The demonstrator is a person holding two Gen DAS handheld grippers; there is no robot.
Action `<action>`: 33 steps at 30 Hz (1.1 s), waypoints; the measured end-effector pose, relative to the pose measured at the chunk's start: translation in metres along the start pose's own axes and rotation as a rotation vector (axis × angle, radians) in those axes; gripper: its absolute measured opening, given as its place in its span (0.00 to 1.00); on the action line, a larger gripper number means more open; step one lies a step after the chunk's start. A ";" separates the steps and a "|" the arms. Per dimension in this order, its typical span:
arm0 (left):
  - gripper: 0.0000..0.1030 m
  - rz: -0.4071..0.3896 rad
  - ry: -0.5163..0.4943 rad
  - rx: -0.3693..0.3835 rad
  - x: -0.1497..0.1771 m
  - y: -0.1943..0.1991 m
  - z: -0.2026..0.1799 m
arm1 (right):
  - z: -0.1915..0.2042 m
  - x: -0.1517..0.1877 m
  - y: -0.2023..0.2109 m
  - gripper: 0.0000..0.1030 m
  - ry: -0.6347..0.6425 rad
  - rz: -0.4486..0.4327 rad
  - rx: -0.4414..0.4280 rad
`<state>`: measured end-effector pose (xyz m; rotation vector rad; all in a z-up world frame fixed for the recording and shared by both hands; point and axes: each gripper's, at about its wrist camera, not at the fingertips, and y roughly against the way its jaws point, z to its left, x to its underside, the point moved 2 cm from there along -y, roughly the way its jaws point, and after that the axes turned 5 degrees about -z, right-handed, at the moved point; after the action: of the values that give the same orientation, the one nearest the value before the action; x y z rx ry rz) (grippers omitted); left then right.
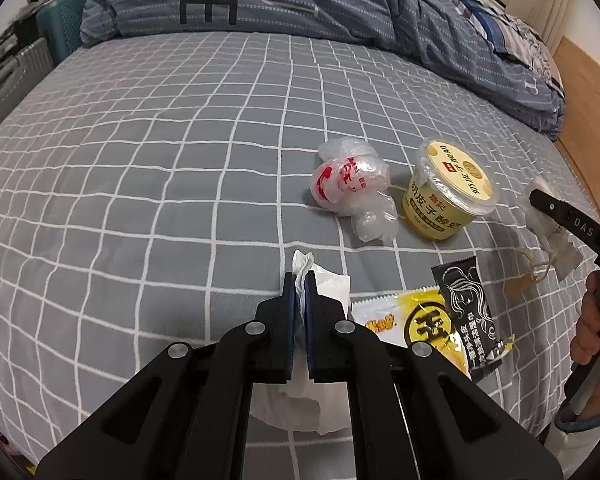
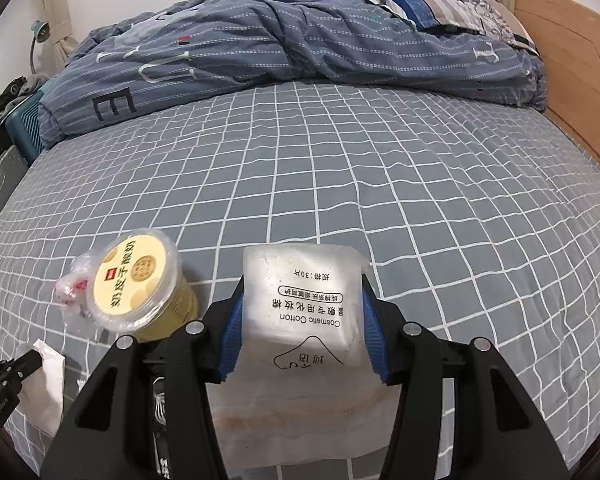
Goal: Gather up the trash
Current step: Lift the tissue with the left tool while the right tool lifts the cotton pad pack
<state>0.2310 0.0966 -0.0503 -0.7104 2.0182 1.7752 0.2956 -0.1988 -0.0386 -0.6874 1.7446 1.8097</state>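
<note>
My left gripper (image 1: 299, 280) is shut on a crumpled white tissue (image 1: 320, 400), which hangs below the jaws over the bed. My right gripper (image 2: 302, 304) is shut on a clear cosmetic cotton bag (image 2: 304, 312), held between both blue pads; that bag (image 1: 550, 236) also shows at the right edge of the left wrist view. On the bedsheet (image 1: 140, 184) lie a yellow yogurt cup (image 1: 450, 190), a crumpled clear plastic bag with red print (image 1: 350, 188), a yellow snack wrapper (image 1: 412, 322) and a black sachet (image 1: 470, 312). The cup (image 2: 138, 284) stands left of my right gripper.
A rumpled blue duvet (image 2: 300, 36) and pillows (image 2: 440, 4) fill the far side of the bed. A wooden headboard (image 2: 572, 80) runs along the right. A teal crate (image 1: 62, 26) and grey cases (image 1: 8, 76) stand off the bed's left side. A person's hand (image 1: 596, 320) shows at the right.
</note>
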 end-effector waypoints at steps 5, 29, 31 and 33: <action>0.03 -0.016 0.012 0.008 0.011 0.020 -0.001 | 0.005 0.013 0.021 0.48 0.028 -0.012 -0.006; 0.03 -0.056 0.001 0.026 0.061 0.061 -0.028 | 0.012 0.083 0.100 0.48 0.067 -0.046 -0.054; 0.03 -0.058 0.005 0.025 0.066 0.065 -0.026 | 0.013 0.090 0.105 0.48 0.070 -0.044 -0.061; 0.03 -0.061 0.014 0.027 0.071 0.068 -0.024 | 0.016 0.094 0.110 0.48 0.079 -0.049 -0.061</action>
<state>0.1348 0.0695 -0.0327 -0.7696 2.0041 1.7108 0.1517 -0.1834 -0.0221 -0.8295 1.7130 1.8318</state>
